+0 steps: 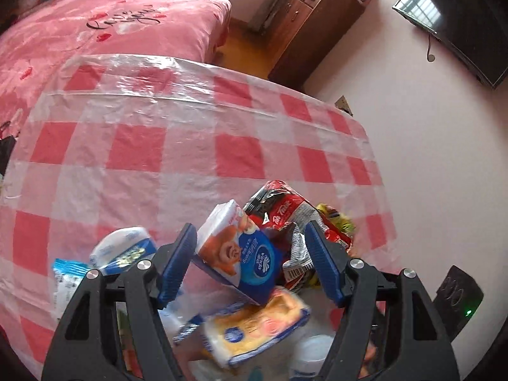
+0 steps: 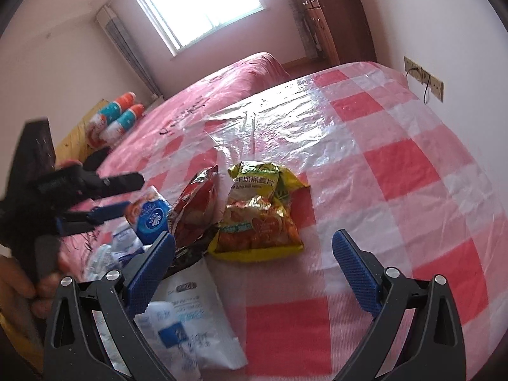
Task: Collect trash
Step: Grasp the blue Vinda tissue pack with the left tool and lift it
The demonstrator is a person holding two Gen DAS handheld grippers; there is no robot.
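On the checked plastic tablecloth (image 2: 397, 165), pink and white, the trash lies in one loose heap at the near edge, and judging by that heap the collecting is barely begun: nothing is seen bagged or binned, and no bin shows in either view. The left gripper (image 1: 250, 254) stands with its blue jaws spread wide around a blue tissue pack (image 1: 244, 254), which sits tilted between the pads without either pad visibly pressing it, so it has hold of nothing yet. Just behind that pack lies a red snack wrapper (image 1: 285, 209), crumpled, with a barcode showing and white lettering too creased to read. Below the pack rests a yellow tissue packet (image 1: 254, 327), blurred. The right gripper (image 2: 254, 270) is likewise wide open and empty, poised over bare cloth near a yellow cereal bag (image 2: 260, 209) that carries Chinese characters and small English words, partly legible as something about milk. Touching its left jaw is a flat white wrapper (image 2: 190, 317) with blue print too smeared to make out. Beyond the table, a pink bedspread (image 1: 111, 28) bears dark cursive writing, not clearly readable
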